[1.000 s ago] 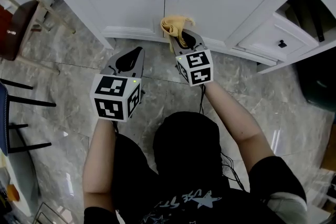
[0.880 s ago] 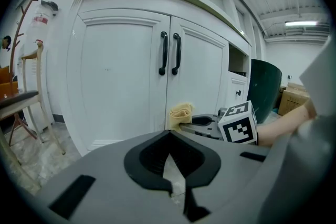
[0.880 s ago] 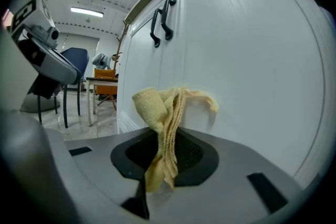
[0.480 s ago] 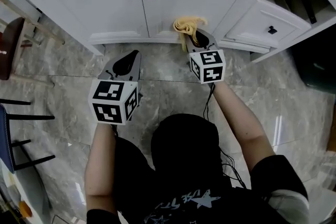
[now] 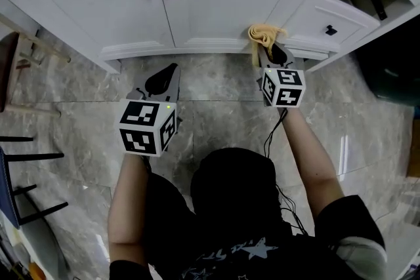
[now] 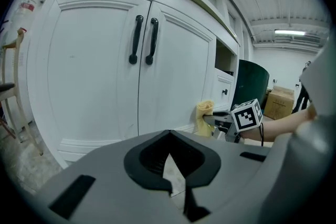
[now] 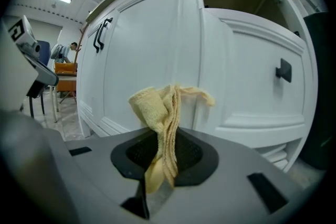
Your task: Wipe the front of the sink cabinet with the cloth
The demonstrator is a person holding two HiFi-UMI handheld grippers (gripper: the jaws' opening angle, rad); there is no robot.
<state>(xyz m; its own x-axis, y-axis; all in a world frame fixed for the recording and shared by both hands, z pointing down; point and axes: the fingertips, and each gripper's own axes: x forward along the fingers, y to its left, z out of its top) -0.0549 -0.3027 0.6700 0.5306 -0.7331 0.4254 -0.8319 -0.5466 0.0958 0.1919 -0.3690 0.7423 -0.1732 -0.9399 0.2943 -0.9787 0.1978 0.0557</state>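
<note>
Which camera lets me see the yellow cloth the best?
The right gripper view: the yellow cloth sits big in the middle, close up, pinched in the right tongs, so its folds show. The head view shows only a small bunch against the cabinet. The left gripper view shows it small and far off.

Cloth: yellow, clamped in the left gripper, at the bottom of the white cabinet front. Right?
No: the right gripper clamps the yellow cloth, at the bottom of the white cabinet front. The right gripper view shows it; the left gripper holds nothing.
</note>
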